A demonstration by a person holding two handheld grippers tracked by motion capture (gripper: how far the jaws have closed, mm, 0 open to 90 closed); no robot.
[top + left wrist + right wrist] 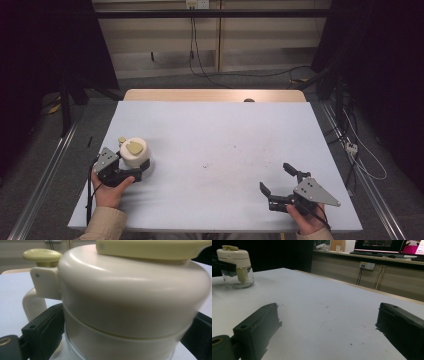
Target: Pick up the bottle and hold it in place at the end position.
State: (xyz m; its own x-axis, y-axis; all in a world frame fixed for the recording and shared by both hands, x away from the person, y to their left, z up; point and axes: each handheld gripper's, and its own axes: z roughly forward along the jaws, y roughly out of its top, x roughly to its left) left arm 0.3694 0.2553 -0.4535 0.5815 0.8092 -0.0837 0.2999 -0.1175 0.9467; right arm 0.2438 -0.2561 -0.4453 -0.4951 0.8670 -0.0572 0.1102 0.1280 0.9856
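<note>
1. The left gripper [131, 174] clamps a glass jar [135, 154] below its cream lid [135, 292].
2. Right of the jar, the right gripper [278, 179] rests wide open.
3. Likely slippery, breakable glass; the lid band looks safest.

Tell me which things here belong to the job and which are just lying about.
In the job: cream-lidded glass jar, left tongs closed around it.
Lying about: right tongs, open and empty; power strip on the floor; wall cables.

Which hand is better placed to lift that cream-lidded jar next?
Left. The left gripper already has its jaws around the jar; the right gripper sits open, far across the table.
</note>
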